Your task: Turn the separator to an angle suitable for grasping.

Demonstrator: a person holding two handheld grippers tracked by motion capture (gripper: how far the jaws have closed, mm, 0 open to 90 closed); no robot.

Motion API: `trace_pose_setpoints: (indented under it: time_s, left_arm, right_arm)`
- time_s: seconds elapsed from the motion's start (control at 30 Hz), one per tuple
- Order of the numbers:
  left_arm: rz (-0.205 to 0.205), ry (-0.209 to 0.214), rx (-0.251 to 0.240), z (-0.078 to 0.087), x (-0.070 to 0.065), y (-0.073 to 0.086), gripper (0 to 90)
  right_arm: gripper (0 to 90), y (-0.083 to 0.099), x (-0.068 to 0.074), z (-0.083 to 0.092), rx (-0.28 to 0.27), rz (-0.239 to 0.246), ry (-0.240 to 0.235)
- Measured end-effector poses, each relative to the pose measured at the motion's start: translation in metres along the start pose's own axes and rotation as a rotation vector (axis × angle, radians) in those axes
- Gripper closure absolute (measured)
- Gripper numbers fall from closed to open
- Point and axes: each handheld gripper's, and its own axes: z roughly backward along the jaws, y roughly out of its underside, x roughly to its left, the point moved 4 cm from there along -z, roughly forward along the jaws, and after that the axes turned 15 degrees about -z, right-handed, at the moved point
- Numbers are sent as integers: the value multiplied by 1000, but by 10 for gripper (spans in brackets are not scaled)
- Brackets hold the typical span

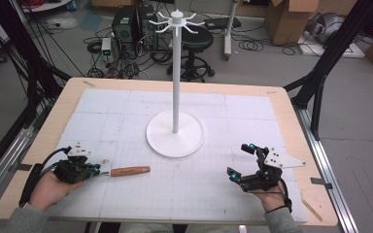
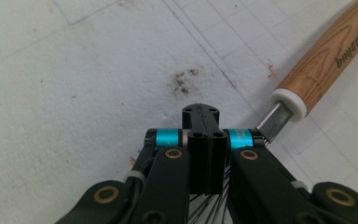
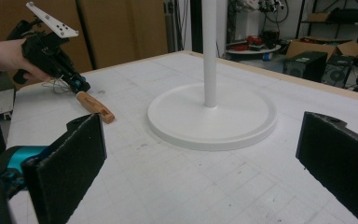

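The left hand-held gripper (image 2: 204, 140), jaws fully closed and holding nothing, sits beside the wooden-handled tool's (image 1: 128, 171) metal end near the worktop's (image 1: 291, 116) left edge; the right hand-held gripper (image 1: 240, 162) gapes wide, holding nothing.

1. The tool's handle (image 2: 328, 60) is varnished wood with visible grain, lightly glossy, with a smooth white plastic collar.
2. Its shaft (image 2: 274, 122) is bare, dull metal.
3. The stand (image 1: 175, 131) looks like smooth white plastic, slightly shiny.
4. The table (image 1: 68, 99) has a pale wooden edge under a matt, grid-printed white sheet (image 1: 199, 179).
5. The right gripper (image 3: 200, 163) has rough black pads.
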Motion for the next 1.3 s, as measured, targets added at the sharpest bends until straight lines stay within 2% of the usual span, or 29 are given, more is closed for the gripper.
trace_pose_setpoints:
  time_s: [0.4, 0.63, 0.77, 0.93, 0.97, 1.0, 1.03, 1.17, 1.3]
  left_arm:
    - [-1, -7, -13, 4, -7, 1, 900]
    - [-15, 3, -30, 2, -3, -1, 900]
    - [-33, 24, -100, 9, 1, -7, 900]
    - [-105, 80, -229, 26, 4, -16, 890]
    - [-105, 80, -229, 26, 4, -16, 867]
    - [-134, 102, -261, 32, 4, -18, 849]
    - [-146, 115, -277, 34, 4, -18, 830]
    - [-199, 139, -325, 43, 4, -20, 753]
    - [-218, 152, -355, 52, 5, -21, 672]
  right_arm:
    - [7, 0, 0, -1, 2, -3, 1]
    - [7, 0, 0, 0, -1, -2, 4]
    - [7, 0, 0, 0, 0, -4, 3]
    - [7, 0, 0, 1, -6, -5, 5]
    - [7, 0, 0, 1, -5, -8, 4]
    - [7, 0, 0, 1, -4, -8, 4]
    - [7, 0, 0, 1, -5, -9, 3]
    - [7, 0, 1, 1, -7, -7, 2]
    - [7, 0, 1, 1, -8, -8, 1]
